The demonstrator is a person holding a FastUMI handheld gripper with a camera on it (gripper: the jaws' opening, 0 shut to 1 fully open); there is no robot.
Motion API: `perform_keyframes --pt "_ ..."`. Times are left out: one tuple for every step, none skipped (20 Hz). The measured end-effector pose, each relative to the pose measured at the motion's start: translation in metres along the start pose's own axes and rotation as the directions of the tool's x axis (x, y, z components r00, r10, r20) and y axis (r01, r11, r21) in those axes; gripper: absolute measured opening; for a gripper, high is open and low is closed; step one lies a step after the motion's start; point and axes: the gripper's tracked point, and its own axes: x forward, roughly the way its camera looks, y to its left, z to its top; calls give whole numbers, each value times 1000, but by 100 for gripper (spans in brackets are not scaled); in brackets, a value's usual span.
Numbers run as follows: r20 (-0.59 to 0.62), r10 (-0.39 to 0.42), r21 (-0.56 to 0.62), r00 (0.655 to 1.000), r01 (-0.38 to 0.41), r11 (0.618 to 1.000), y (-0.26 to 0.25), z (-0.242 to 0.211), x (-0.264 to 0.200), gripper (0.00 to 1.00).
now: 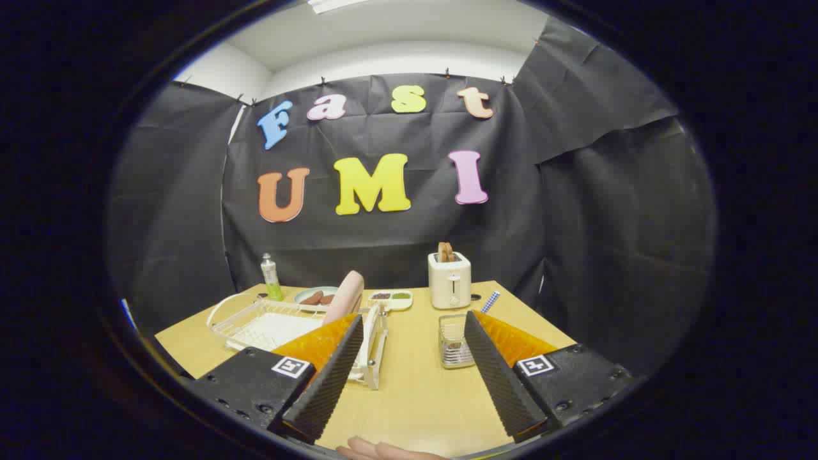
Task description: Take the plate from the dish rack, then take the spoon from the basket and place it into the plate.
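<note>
A pink plate [345, 296] stands upright in the white wire dish rack [268, 322], just beyond my left fingertip. Right beside my right fingertip, a small wire mesh basket [454, 342] sits on the wooden table [415, 390]. Something small and dark lies low inside it, too small to identify. My gripper [412, 319] is open above the table, its fingers spread wide with nothing between them. The rack's near end [376, 348] shows in the gap between the fingers.
A cream toaster [449, 280] with toast stands at the back, beyond the basket. A green bottle [271, 277], a dish of brown food [316, 297] and a divided white tray [391, 298] line the far edge. A person's fingers [383, 450] show below my gripper.
</note>
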Motion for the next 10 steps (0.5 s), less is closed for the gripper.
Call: perform_keyframes --pt "0 2 2 1000 -2 1000 0 0 0 100" --pt "-1 4 4 1000 -4 1000 1 0 -1 100" --pt "-1 6 6 1000 -6 1000 0 0 -2 100" --pt "1 6 8 1000 -6 1000 0 1 -3 100" --pt "1 7 7 1000 -7 1000 -1 2 -4 100" --pt "1 8 3 1000 -8 1000 0 1 -5 100" --pt "1 7 0 1000 -7 1000 0 1 -6 100" --pt "3 7 -2 1000 -7 1000 0 2 -7 100" --pt "5 7 -4 1000 -7 1000 1 3 -8 100" --pt "9 7 -6 1000 -7 1000 2 3 -8 100"
